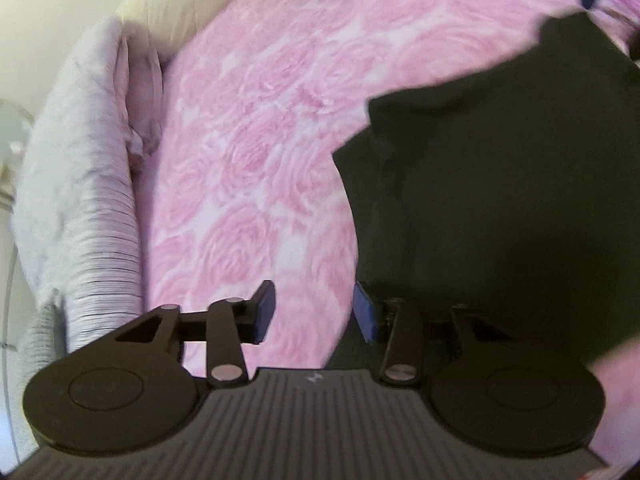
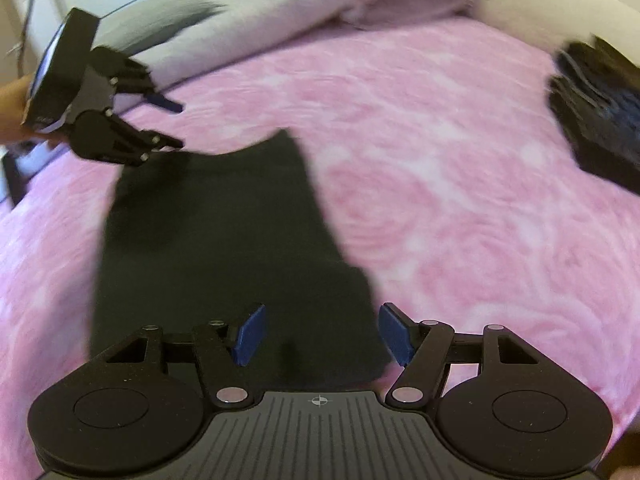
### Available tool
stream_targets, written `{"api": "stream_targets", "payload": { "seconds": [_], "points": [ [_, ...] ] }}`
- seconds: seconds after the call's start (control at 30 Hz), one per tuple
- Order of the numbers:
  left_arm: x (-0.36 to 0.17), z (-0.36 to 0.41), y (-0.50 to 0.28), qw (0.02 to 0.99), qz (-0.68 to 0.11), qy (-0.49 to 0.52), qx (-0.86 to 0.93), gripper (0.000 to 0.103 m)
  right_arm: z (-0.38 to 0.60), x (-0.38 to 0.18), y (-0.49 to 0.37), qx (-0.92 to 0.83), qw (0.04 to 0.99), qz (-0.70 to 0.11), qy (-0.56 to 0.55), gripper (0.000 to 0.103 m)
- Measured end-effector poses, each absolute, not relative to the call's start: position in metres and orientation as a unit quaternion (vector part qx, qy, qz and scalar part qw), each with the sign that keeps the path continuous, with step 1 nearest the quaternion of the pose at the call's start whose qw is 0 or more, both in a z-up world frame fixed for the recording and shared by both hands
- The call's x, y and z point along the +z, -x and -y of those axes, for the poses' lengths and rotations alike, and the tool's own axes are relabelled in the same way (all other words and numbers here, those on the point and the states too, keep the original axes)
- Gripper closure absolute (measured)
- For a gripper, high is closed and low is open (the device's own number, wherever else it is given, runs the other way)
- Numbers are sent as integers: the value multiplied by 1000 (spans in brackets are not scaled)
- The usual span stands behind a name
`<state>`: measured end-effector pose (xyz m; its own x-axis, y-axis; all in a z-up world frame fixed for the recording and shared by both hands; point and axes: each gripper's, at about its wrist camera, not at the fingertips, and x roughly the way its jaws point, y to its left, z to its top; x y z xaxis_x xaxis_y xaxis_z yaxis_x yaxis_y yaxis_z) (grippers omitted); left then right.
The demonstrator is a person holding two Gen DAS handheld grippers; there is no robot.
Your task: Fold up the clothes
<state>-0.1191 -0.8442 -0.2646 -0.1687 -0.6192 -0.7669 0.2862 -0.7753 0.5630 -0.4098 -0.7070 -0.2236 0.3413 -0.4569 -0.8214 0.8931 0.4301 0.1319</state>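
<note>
The dark garment (image 2: 224,248) lies folded, blurred on the pink blanket (image 2: 460,200); both the left gripper (image 1: 314,312) and the right gripper (image 2: 322,334) stand apart, empty.

Pink rose blanket, and what's lying on top of it.

A bed (image 2: 460,184) fills both views, covered with a fuzzy pink blanket (image 1: 256,152) printed with big roses. Flat on it lies a dark garment (image 2: 224,248), folded into a long panel, one short edge curving in a shallow dip, pink showing on every side. Along the blanket's left edge in the left wrist view, a pale pillow (image 1: 72,184) with fine stripes at its lower part sits on the bed, a cream one (image 1: 176,4) beyond it. Far right in the right wrist view, a stack of dark clothes (image 2: 596,116) rests on the blanket, well apart from the garment, too blurred to count.
</note>
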Motion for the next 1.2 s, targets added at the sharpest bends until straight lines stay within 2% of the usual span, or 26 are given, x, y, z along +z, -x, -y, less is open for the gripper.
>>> {"api": "stream_targets", "payload": {
  "seconds": [0.13, 0.3, 0.57, 0.63, 0.67, 0.7, 0.77, 0.8, 0.9, 1.07, 1.2],
  "points": [
    [-279, 789, 78, 232, 236, -595, -732, 58, 672, -226, 363, -391, 791, -400, -248, 36],
    [-324, 745, 59, 147, 362, -602, -696, 56, 627, -239, 304, -347, 808, -442, -181, 36],
    [-392, 747, 66, 121, 513, -565, -634, 56, 592, -299, 243, -365, 779, -506, -62, 36],
    [-390, 754, 68, 129, 492, -568, -647, 65, 591, -308, 241, -371, 774, -512, -40, 37],
    [-386, 757, 71, 137, 466, -576, -658, 74, 591, -309, 242, -371, 774, -512, -31, 41],
    [-382, 757, 75, 144, 450, -582, -662, 81, 592, -309, 245, -369, 773, -515, -26, 59],
    [-374, 756, 81, 155, 424, -588, -671, 88, 595, -304, 255, -362, 774, -519, -24, 78],
    [-367, 754, 82, 157, 410, -590, -677, 88, 596, -300, 261, -357, 777, -518, -28, 83],
    [-345, 740, 87, 156, 378, -598, -690, 89, 599, -280, 286, -334, 787, -517, -29, 88],
    [-310, 671, 111, 138, 328, -615, -704, 89, 587, -243, 347, -286, 796, -534, 6, 88],
    [-311, 605, 144, 137, 281, -632, -709, 89, 573, -239, 392, -240, 791, -561, 41, 88]
  ]
}}
